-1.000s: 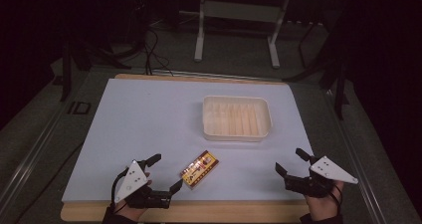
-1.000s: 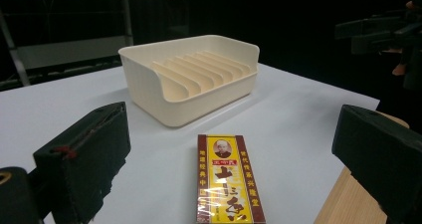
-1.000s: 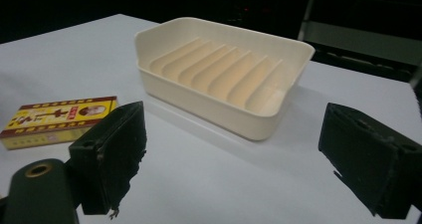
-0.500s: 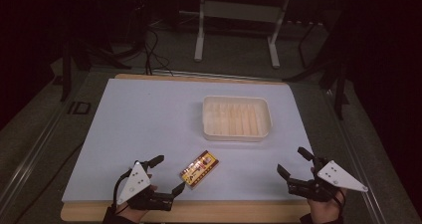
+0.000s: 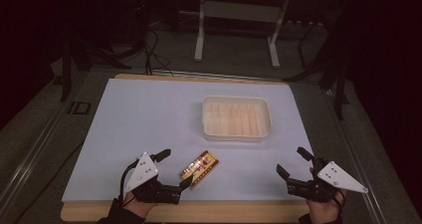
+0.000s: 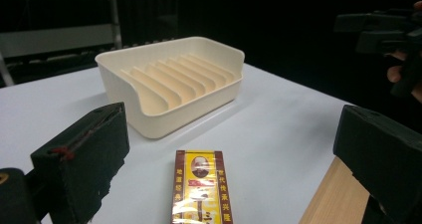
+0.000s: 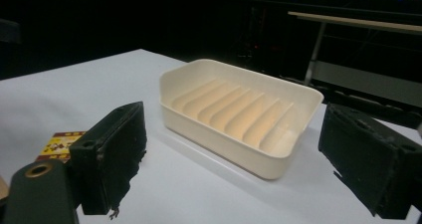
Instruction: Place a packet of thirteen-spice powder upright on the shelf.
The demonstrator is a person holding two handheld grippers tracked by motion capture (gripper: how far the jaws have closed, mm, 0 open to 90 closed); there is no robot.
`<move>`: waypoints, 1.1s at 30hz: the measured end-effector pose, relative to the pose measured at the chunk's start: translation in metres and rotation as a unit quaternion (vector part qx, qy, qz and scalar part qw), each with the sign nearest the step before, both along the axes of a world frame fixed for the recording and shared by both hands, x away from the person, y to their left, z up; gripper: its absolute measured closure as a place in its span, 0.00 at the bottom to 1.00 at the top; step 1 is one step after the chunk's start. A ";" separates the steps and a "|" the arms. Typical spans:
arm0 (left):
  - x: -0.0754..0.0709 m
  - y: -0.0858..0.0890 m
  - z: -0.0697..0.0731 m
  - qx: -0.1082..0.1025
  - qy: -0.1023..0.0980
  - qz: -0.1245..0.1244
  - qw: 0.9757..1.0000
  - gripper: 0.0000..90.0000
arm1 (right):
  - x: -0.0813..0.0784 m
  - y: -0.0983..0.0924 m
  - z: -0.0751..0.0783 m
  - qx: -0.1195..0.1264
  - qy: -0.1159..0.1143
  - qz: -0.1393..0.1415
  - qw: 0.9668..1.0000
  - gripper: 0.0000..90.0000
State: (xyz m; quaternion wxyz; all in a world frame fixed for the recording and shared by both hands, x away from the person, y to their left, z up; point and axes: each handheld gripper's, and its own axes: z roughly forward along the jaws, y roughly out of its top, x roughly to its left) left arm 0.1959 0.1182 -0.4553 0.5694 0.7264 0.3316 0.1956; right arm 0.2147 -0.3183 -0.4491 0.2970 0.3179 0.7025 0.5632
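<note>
High view, item by item. Pale blue rectangular table top (image 5: 149, 119) with a bare wooden front edge; on it two things, well apart from each other.

Item one: flat red-and-yellow printed soap box wrapped in clear film (image 5: 200, 168), lying flat near the front edge. It sits between the tips of my left gripper (image 5: 174, 170), not yet touched as far as I can tell. In the left gripper view the soap box (image 6: 201, 191) lies on the table straight ahead between my two black jaws, which stand wide apart with nothing in them.

Item two: cream plastic soap dish with a ribbed floor (image 5: 237, 117), farther back and to the right of centre, empty. Its ribs show bare in the left gripper view (image 6: 174, 82) and in the right gripper view (image 7: 239, 114).

My right gripper (image 5: 294, 162) hovers low at the front right corner, jaws spread wide, holding nothing, well apart from both items.

Status, as I judge it: nothing done yet. Box ungrasped, dish empty. Left to do: close my left jaws on the box, lift it, carry it to the dish and set it on the ribs.
</note>
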 end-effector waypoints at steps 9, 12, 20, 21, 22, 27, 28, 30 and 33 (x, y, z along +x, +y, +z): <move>0.015 -0.011 -0.002 0.042 0.024 -0.007 0.999 0.02 | 0.000 0.003 -0.001 -0.010 -0.006 0.002 1.000 0.13; 0.021 -0.016 -0.002 0.049 0.027 -0.004 0.998 0.03 | 0.001 0.003 -0.001 -0.008 -0.005 0.002 1.000 0.13; 0.041 -0.032 -0.015 0.066 0.056 0.006 0.996 0.03 | 0.002 0.006 -0.004 -0.011 0.003 0.008 1.000 0.13; 0.042 -0.034 -0.018 0.072 0.058 0.013 0.996 0.03 | 0.002 0.006 -0.004 -0.012 0.003 0.008 1.000 0.13; 0.044 -0.035 -0.021 0.076 0.062 0.012 0.995 0.03 | 0.002 0.006 -0.004 -0.011 0.004 0.009 1.000 0.13; 0.052 -0.044 -0.037 0.102 0.090 0.014 0.991 0.04 | 0.002 0.005 -0.005 -0.008 0.007 0.010 1.000 0.13; 0.053 -0.045 -0.040 0.105 0.096 0.006 0.990 0.04 | 0.003 0.005 -0.005 -0.008 0.008 0.010 1.000 0.13; 0.055 -0.049 -0.046 0.117 0.101 0.007 0.988 0.04 | 0.003 0.005 -0.006 -0.008 0.011 0.012 1.000 0.13; 0.058 -0.053 -0.054 0.128 0.111 0.005 0.986 0.04 | 0.004 0.006 -0.006 -0.010 0.012 0.014 1.000 0.13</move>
